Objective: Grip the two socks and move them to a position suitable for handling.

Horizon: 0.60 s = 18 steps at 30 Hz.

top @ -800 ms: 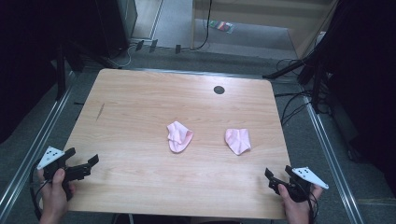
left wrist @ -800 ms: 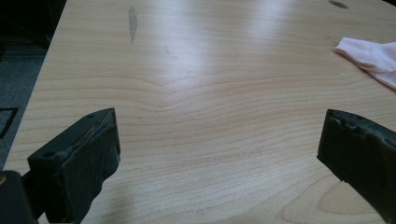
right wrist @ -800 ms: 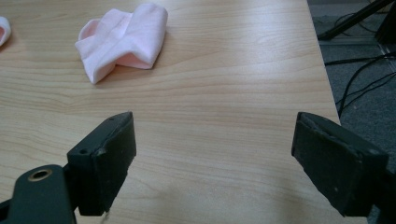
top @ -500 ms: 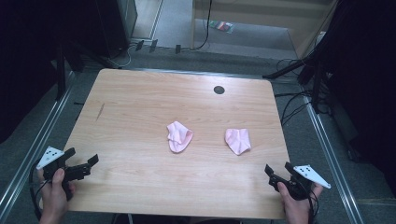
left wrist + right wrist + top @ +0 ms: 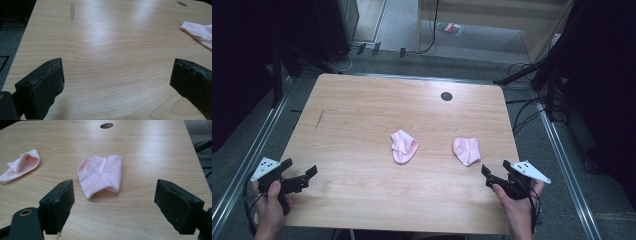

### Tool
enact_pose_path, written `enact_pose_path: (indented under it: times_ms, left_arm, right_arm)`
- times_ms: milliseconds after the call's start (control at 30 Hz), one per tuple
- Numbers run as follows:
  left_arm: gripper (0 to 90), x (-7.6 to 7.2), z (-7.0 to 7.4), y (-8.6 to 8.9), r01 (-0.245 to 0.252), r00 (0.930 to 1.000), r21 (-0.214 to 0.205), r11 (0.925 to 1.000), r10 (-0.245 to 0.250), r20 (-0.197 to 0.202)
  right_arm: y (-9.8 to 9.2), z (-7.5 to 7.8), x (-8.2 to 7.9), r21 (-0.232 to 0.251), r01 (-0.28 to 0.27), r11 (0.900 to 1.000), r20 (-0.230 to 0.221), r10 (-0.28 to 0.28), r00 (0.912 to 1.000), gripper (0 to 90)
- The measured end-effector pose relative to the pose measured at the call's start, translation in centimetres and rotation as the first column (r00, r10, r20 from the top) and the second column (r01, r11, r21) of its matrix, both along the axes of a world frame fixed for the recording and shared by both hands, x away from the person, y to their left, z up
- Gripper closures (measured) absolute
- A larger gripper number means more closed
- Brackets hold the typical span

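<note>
Pale wood-grain table (image 5: 362, 110) with rounded corners and a small dark round hole (image 5: 446, 96) far right, two soft pink folded socks, left sock (image 5: 404, 145) mid-table, right sock (image 5: 467, 150) just beyond the right gripper (image 5: 486, 173), left gripper (image 5: 307, 175) near left, both black jaw pairs wide apart, empty.

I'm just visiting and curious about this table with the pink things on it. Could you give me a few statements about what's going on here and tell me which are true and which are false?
1. Two pink socks lie on the wooden table. True: the left sock and the right sock.
2. The right gripper holds a sock. False: its jaws are open and empty, with the right sock lying ahead of them.
3. The left gripper has its jaws open over bare wood. True.
4. The socks lie stacked on each other. False: they lie apart, side by side.
5. A dark round hole sits near the table's far edge. True.
</note>
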State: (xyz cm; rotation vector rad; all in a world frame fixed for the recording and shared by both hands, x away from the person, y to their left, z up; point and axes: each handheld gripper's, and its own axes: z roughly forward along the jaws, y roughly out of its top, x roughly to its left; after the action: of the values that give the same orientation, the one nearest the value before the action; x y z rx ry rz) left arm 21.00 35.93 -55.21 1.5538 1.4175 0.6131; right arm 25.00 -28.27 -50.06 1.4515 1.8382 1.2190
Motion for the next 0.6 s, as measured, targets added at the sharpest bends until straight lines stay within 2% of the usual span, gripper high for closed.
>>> enact_pose_path:
  times_ms: [167, 300, 433, 500, 600]
  left_arm:
    - [0.0, 0.0, 0.0, 0.0, 0.003, 1.0, -0.004, 1.0, -0.003, -0.002]
    - [0.0, 0.0, 0.0, 0.0, 0.009, 0.9999, -0.004, 0.9999, -0.009, -0.005]
    - [0.0, 0.1, 0.0, 0.1, 0.011, 0.9999, -0.007, 0.9999, -0.011, -0.004]
    - [0.0, 0.1, 0.0, 0.1, 0.012, 0.9999, -0.01, 0.9999, -0.012, -0.006]
    - [0.0, 0.1, 0.0, 0.1, 0.011, 0.9999, -0.012, 0.9999, -0.011, -0.007]
  right_arm:
    - [1.3, 0.3, 1.1, -0.01, -0.008, 0.9999, -0.003, 0.007, 1.0, 23.2]
    - [2.2, 0.3, 2.1, 0.006, -0.016, 0.9999, -0.014, 0.016, 0.9998, 28.3]
    - [2.9, 0.1, 2.9, -0.002, -0.019, 0.9998, -0.03, 0.019, 0.9994, 28.9]
    - [3.6, -0.4, 4.0, -0.023, -0.002, 0.9997, -0.053, 0.001, 0.9986, 30.0]
    - [4.1, -0.8, 5.0, -0.021, -0.004, 0.9998, -0.081, 0.002, 0.9967, 32.4]
